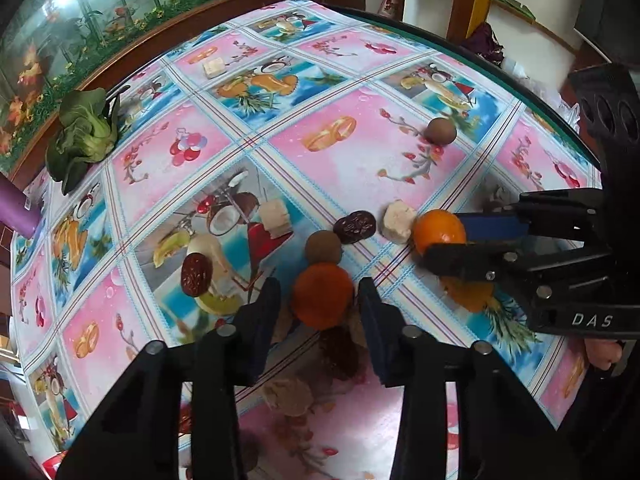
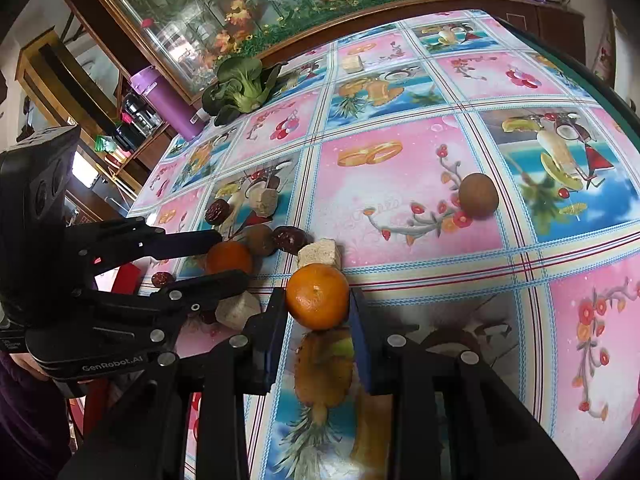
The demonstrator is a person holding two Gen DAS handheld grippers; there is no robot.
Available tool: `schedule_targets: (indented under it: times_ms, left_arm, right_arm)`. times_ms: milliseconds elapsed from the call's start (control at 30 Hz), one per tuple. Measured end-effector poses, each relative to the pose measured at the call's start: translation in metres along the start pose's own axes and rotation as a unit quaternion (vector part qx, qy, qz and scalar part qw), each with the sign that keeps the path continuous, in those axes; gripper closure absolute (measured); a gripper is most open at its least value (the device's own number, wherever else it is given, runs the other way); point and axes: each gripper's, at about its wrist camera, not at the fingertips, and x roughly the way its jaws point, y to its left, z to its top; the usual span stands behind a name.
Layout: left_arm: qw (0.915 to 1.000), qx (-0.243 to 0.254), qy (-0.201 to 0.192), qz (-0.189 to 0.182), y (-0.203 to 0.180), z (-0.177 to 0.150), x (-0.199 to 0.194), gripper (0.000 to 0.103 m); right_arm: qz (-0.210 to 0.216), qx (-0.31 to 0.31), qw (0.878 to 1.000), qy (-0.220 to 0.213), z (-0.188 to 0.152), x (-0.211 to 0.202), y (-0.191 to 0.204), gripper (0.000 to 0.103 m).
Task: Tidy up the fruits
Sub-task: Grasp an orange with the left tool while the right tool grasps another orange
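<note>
Your left gripper (image 1: pixel 320 300) has an orange (image 1: pixel 322 295) between its two fingers, the pads close on either side of the fruit; seen from the right wrist camera, that same gripper (image 2: pixel 230 256) brackets the orange (image 2: pixel 229 257) low over the tablecloth (image 2: pixel 400 208). Your right gripper (image 2: pixel 318 300) is clamped on a second orange (image 2: pixel 318 295), both pads touching its sides, and that fruit hangs just above the cloth, with its reflection on the glossy surface below. From the left wrist camera the right gripper (image 1: pixel 444 240) comes in from the right with that orange (image 1: pixel 439 232) at its tips. Just beyond the two oranges lie a brown round fruit (image 1: pixel 323 246), a dark red date (image 1: pixel 354 227) and a pale cube of food (image 1: pixel 397 221), close together in a loose row. Another date (image 1: pixel 196 274) and a second pale cube (image 1: pixel 275 218) sit further to the left, a lone brown fruit (image 1: pixel 440 131) lies well apart toward the far right, and a leafy green vegetable (image 1: pixel 86 134) rests near the table's far left edge beside a purple bottle (image 2: pixel 168 100).
</note>
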Motion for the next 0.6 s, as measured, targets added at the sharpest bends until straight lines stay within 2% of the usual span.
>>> schedule_targets:
  times_ms: [167,300,467,600]
  left_arm:
    - [0.9996,0.024,0.008,0.014,-0.007,0.008,0.006,0.064]
    - [0.9994,0.005,0.032,0.008,-0.001,0.014,0.020,0.065]
    - [0.9995,0.005,0.030,0.010,-0.002,0.010,0.017,0.069]
    - [0.9996,-0.019,0.012,0.014,-0.003,0.001,0.011,0.069]
  right_arm:
    - [0.001,0.001,1.000,0.000,0.000,0.000,0.000,0.073]
    - [0.002,0.003,1.000,-0.001,0.000,0.000,0.000,0.073]
    - [0.002,0.004,1.000,-0.002,0.001,0.000,-0.001,0.073]
    - [0.003,0.002,1.000,-0.006,0.001,-0.001,0.000,0.073]
